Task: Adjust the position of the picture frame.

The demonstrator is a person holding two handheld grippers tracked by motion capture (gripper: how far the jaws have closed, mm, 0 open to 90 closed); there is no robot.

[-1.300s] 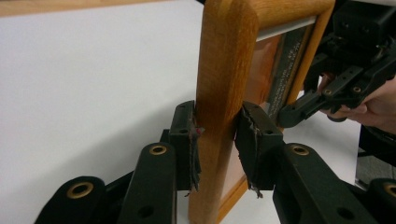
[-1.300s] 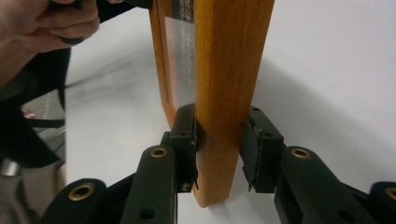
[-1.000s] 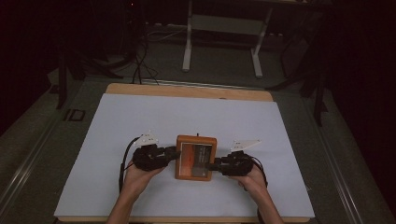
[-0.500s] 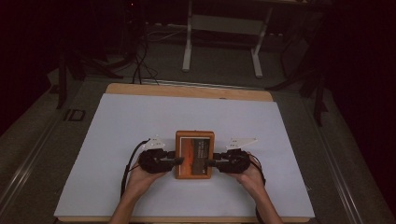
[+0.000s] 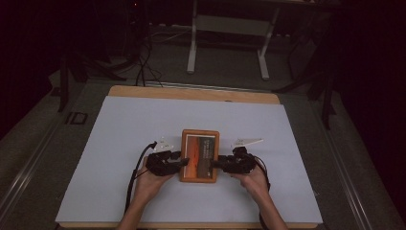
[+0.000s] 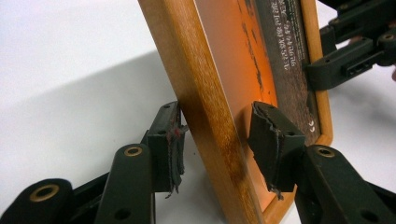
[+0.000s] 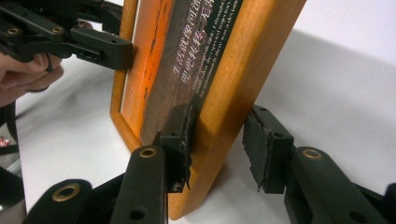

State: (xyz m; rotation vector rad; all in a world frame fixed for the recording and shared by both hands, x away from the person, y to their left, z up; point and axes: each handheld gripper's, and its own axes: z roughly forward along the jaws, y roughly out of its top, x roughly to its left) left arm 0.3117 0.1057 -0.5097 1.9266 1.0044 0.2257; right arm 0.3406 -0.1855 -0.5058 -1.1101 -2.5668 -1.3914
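Right now the wooden picture frame [image 5: 200, 155] lies near the table's [image 5: 119, 124] front edge, long axis running front to back, with the left gripper [image 5: 181, 161] and right gripper [image 5: 216, 164] straddling its side rails, jaws parted, not clamped.
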